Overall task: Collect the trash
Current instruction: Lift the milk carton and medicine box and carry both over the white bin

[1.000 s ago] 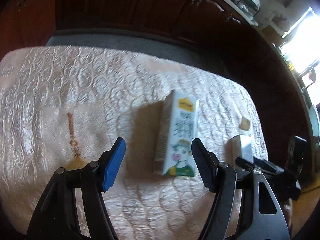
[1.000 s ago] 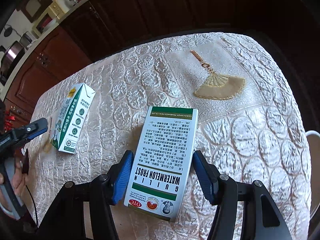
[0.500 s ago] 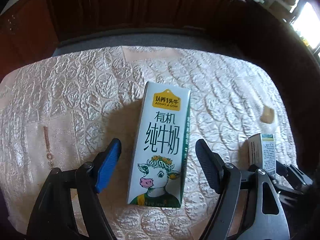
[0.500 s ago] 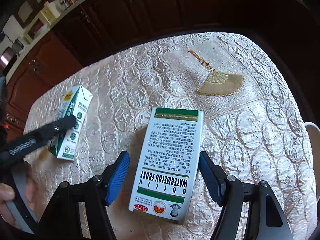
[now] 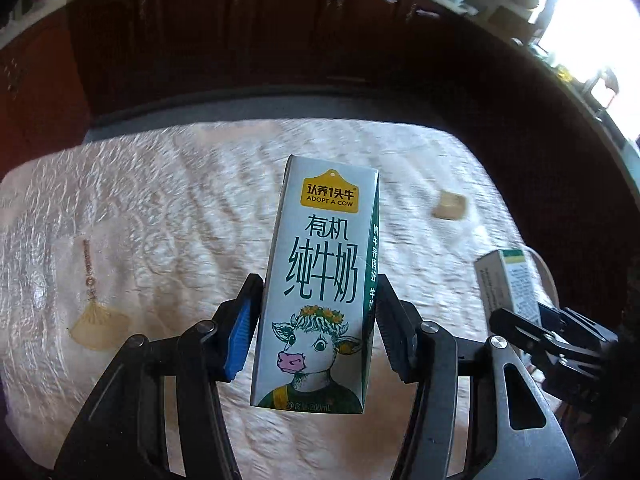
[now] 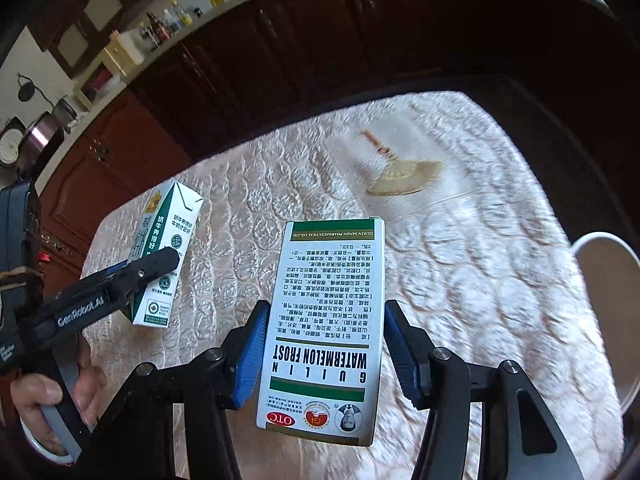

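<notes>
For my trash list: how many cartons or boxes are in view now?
2. The milk carton is between the left gripper fingers; the Watermelon Frost medicine box is between the right gripper fingers.

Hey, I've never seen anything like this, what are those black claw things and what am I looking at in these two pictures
No robot here: a person holds two hand-held grippers, each with a camera looking along its fingers. The left gripper is closing on a milk carton, printed with a cartoon cow. The right gripper is closing on a medicine box labelled Watermelon Frost. Both pictures look down on a quilted cream tablecloth, where a small tan scrap lies. Each camera also catches the other gripper off to one side.
</notes>
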Available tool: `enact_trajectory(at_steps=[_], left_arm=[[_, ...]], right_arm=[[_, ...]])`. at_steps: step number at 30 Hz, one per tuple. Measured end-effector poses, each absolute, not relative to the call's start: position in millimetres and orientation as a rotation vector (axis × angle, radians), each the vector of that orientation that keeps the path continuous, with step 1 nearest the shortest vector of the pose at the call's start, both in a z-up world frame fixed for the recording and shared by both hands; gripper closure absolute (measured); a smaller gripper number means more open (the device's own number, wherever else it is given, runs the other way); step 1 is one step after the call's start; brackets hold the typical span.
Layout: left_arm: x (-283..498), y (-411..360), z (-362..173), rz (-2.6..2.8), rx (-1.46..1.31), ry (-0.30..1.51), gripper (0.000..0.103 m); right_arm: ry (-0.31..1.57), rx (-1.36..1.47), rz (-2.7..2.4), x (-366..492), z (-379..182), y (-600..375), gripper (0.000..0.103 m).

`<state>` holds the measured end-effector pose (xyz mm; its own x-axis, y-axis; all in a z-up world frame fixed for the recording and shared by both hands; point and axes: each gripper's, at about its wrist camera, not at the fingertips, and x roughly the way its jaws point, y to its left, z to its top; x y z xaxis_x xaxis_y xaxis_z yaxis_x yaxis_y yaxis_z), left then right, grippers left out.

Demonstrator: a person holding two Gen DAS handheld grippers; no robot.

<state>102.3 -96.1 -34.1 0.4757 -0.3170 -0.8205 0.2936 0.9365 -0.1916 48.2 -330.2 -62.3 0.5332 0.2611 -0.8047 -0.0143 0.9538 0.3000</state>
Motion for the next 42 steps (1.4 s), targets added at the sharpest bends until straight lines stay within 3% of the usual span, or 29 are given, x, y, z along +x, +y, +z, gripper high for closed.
enact_trajectory(at_steps=[22,42], left_arm=[[15,-258,8,-0.621,0.15,0.911,0.049],[-8,-372,-18,-0.79,0.227,0.991,0.049]], right_arm=[[0.833,0.372,-0.049,-76,-8,-466,0.049],[0.867,0.531,-0.268,-127,-44,-587,0.049]])
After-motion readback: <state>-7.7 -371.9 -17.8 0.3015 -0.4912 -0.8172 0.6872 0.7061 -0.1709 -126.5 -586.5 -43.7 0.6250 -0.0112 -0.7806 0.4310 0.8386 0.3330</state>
